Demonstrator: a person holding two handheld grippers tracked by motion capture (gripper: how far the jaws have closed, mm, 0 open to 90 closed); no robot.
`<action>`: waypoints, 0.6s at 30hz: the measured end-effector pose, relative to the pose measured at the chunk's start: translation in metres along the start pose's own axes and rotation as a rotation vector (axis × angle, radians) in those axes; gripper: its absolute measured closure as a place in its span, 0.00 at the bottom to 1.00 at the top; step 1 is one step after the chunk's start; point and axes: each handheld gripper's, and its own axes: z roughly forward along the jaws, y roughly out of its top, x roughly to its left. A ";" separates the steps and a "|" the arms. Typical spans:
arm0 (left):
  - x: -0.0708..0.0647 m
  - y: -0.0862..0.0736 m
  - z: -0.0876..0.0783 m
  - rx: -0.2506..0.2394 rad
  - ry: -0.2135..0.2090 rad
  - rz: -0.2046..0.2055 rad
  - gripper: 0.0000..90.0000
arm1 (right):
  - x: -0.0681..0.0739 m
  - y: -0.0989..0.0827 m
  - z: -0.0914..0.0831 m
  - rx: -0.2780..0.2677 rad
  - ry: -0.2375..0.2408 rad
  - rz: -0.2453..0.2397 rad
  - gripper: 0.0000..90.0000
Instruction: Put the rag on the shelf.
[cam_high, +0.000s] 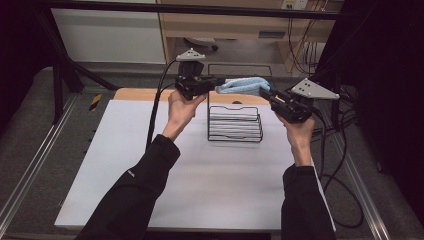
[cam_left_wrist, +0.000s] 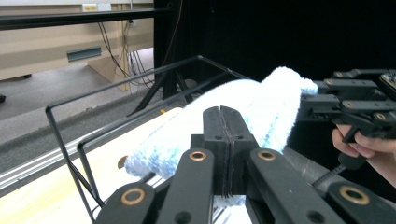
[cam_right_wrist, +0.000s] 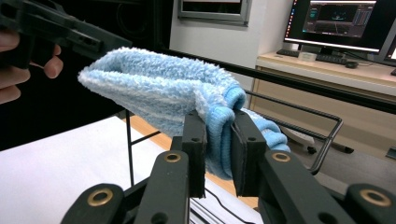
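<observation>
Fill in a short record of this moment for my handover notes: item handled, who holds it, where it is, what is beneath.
item: fluffy blue sock
left tool: shut on one end of the sock
right tool: shut on the sock's cuff end
position: sock stretched between both tools, held in the air above the black wire rack
surface: white table, rack standing near its far edge
</observation>
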 end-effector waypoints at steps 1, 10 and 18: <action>-0.001 -0.001 0.000 0.004 -0.002 0.004 0.99 | 0.000 0.000 0.000 0.000 0.000 0.000 0.86; -0.004 -0.011 0.000 0.039 0.001 0.038 0.99 | 0.005 0.004 -0.004 0.017 0.005 0.018 0.65; -0.003 -0.021 0.006 0.061 0.005 0.046 0.99 | 0.007 0.014 -0.014 0.010 0.009 0.054 0.43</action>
